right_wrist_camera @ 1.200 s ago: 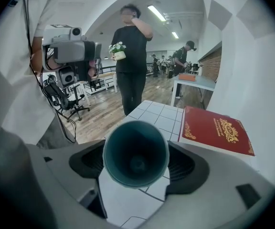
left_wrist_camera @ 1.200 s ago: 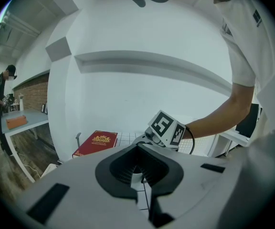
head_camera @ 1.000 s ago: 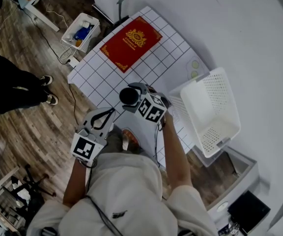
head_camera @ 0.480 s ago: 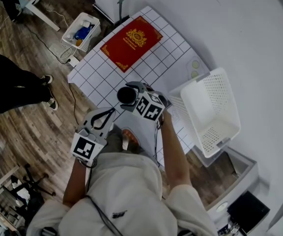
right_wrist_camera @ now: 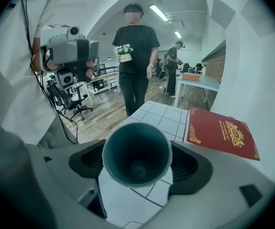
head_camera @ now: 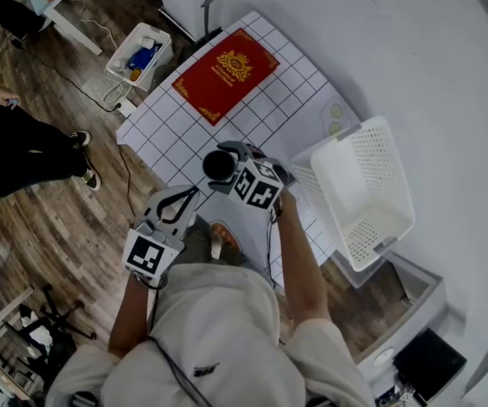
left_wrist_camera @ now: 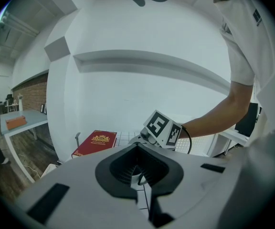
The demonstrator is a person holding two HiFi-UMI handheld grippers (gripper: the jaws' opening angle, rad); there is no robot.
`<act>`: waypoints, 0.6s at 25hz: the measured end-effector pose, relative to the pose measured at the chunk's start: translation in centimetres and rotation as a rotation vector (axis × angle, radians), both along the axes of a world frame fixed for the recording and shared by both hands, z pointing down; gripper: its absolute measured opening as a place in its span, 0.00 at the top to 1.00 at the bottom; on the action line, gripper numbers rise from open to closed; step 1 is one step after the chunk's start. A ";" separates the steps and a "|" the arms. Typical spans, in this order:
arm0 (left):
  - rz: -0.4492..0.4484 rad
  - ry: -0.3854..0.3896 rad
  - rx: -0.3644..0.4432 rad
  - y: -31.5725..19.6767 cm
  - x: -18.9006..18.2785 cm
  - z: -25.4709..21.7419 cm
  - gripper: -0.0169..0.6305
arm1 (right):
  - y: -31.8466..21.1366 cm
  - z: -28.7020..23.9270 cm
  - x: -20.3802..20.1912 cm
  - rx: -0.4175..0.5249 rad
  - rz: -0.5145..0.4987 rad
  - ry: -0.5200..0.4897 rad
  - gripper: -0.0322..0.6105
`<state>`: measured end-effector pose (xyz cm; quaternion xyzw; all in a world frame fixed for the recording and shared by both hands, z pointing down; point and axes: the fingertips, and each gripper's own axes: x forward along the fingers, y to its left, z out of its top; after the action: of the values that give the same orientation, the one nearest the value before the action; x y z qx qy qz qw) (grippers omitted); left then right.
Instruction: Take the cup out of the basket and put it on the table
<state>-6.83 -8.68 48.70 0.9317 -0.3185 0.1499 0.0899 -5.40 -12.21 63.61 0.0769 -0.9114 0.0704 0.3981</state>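
Observation:
A dark teal cup (head_camera: 219,164) hangs over the white gridded table (head_camera: 269,113) near its front edge, and my right gripper (head_camera: 224,170) is shut on it. In the right gripper view the cup (right_wrist_camera: 136,154) points its open mouth at the camera, with a jaw pressed on each side. The white plastic basket (head_camera: 396,176) stands empty at the table's right end, apart from the cup. My left gripper (head_camera: 181,200) is held low, off the table's near edge, with its fingers (left_wrist_camera: 149,202) closed together and nothing in them.
A red book (head_camera: 225,73) lies at the far left of the table. On the wooden floor beyond stands a white bin (head_camera: 140,53) holding small items. A person in black (head_camera: 15,142) stands to the left. A white cabinet (head_camera: 405,303) sits beside the basket.
My right gripper and the cup have drifted slightly left. The person on the left has shifted, with a hand now showing at the edge. The left gripper has not moved.

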 end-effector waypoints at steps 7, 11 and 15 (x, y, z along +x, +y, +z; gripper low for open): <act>-0.002 -0.004 -0.016 0.1 0.1 0.1 0.96 | 0.0 -0.1 0.3 0.001 0.006 0.002 0.36; 0.011 -0.007 -0.005 0.1 0.2 0.2 0.96 | 0.0 0.0 0.4 0.001 0.008 0.003 0.36; 0.012 -0.009 -0.010 0.1 0.4 0.3 0.96 | 0.1 -0.1 0.5 0.002 0.004 0.005 0.36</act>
<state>-6.46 -8.53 48.98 0.9325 -0.3123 0.1561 0.0924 -4.93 -12.15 63.53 0.0792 -0.9104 0.0702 0.4000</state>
